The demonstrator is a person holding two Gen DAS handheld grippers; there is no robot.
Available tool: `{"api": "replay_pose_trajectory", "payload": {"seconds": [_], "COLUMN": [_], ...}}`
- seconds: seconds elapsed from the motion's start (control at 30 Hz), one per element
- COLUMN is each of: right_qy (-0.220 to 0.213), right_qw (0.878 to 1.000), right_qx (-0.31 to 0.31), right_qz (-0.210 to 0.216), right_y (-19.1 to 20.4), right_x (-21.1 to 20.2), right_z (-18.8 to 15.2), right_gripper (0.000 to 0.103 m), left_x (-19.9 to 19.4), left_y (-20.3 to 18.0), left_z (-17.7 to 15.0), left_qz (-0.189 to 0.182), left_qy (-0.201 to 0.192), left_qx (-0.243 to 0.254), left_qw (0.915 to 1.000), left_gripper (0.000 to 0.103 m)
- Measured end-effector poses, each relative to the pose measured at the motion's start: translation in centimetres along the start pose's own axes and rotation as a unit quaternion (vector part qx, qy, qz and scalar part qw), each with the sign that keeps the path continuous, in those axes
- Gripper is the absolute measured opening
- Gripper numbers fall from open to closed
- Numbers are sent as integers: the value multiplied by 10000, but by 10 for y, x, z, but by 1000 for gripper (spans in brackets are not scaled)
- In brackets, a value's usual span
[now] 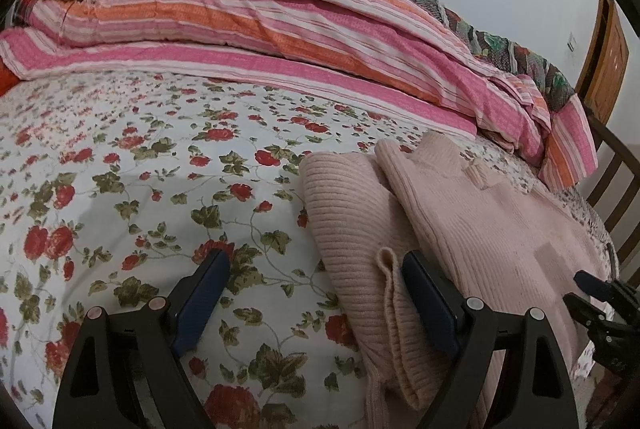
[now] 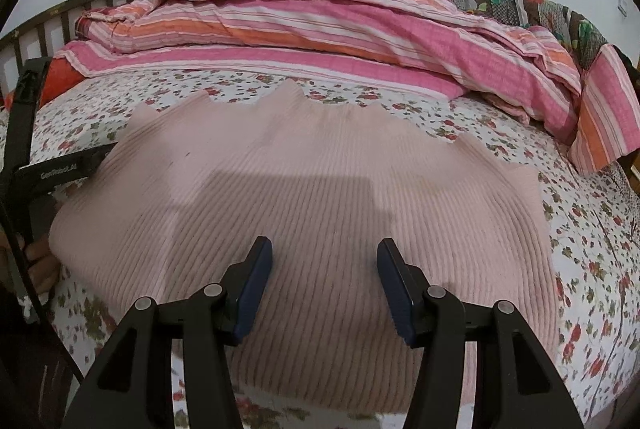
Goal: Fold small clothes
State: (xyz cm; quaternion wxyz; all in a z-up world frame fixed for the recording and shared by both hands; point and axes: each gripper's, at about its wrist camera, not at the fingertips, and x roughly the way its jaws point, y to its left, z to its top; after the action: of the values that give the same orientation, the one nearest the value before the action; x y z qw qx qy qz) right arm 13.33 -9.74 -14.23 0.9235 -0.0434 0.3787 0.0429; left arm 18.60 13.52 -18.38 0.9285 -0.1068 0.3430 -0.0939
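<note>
Pink sweater [image 2: 304,197] flat on floral sheet [image 1: 120,169]. Left gripper [image 1: 316,269] jaws wide apart, sleeve fold between, ungripped. Right gripper [image 2: 324,261] jaws apart above sweater, empty. Left gripper body reads "GenRobot.AI".

Bed [image 1: 120,157] w/ white floral sheet carried a pale pink ribbed knit sweater [image 2: 304,197], spread flat near front; striped pink-orange quilt [image 2: 320,25] lay bunched along far side.

- One pink ribbed sweater [image 2: 304,189]
- One floral bedsheet [image 1: 140,189]
- One striped pink-orange quilt [image 1: 248,29], upper frame
- Two grippers: left gripper [image 1: 316,293], right gripper [image 2: 325,277]
- One wooden door [image 1: 606,61], upper right
</note>
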Motion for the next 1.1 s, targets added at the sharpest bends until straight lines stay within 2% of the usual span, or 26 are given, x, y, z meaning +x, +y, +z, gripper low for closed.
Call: {"api": "replay_pose_trajectory", "payload": {"seconds": [0.1, 0.23, 0.43, 0.63, 0.9, 0.93, 1.0, 1.1], "right_qy": [7, 90, 155, 125, 40, 29, 12, -26], "right_qw": [10000, 9998, 9996, 9994, 9987, 9983, 9974, 9957], "right_qx": [-83, -145, -60, 47, 462, 555, 704, 922], "right_qz": [11, 85, 236, 307, 187, 171, 145, 63], "right_y": [0, -2, -11, -21, -57, -64, -77, -95], "right_x": [-6, -12, -21, -35, -53, -55, -58, -61], "right_z": [-6, -17, -33, -43, -56, -58, -62, -68], "right_gripper": [54, 54, 54, 54, 54, 55, 55, 54], "left_x": [-11, -25, -45, -33, -28, -28, -28, -23], "left_y": [1, 6, 6, -14, -22, -23, -29, -37], "left_z": [-2, -1, -10, -23, -24, -23, -20, -17], "left_qz": [-167, -654, -1329, -1086, -974, -1008, -1169, -972], "left_qy": [27, 121, 174, 562, 553, 532, 509, 576], "left_qx": [-126, -524, -780, -450, -553, -569, -577, -536], "left_qw": [9998, 9964, 9879, 9915, 9922, 9919, 9902, 9921], "left_gripper": [87, 86, 86, 86, 86, 86, 77, 76]}}
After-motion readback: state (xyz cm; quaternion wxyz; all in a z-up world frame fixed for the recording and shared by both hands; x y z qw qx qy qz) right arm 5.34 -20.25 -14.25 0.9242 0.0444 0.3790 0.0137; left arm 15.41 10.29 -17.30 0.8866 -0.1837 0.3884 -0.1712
